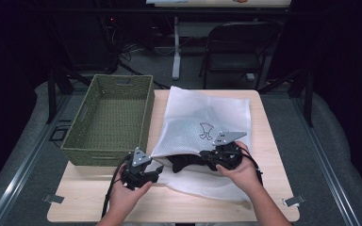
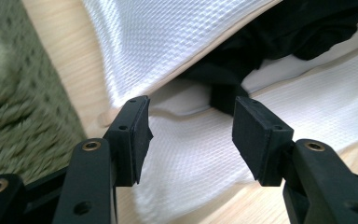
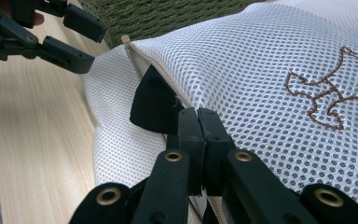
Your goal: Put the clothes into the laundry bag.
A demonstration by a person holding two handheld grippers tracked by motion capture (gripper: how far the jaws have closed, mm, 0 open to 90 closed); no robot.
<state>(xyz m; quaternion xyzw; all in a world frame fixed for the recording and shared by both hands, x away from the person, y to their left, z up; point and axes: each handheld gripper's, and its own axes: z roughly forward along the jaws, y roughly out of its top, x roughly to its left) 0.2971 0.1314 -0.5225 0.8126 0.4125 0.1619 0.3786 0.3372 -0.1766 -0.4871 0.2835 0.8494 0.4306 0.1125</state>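
Right gripper view: dotted white mesh bag (image 3: 270, 70), soft black cloth (image 3: 154, 105) inside.

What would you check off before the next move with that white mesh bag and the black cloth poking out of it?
1. Right gripper pinched shut on the upper edge of the mesh bag: ok.
2. Bag mouth held open toward the left gripper: ok.
3. Left gripper jaws apart, nothing between the pads: ok.
4. Black cloth fully inside the bag: not ok, part hangs out.
5. Green woven basket stands apart from both grippers: ok.
6. Zip runs freely: cannot tell.
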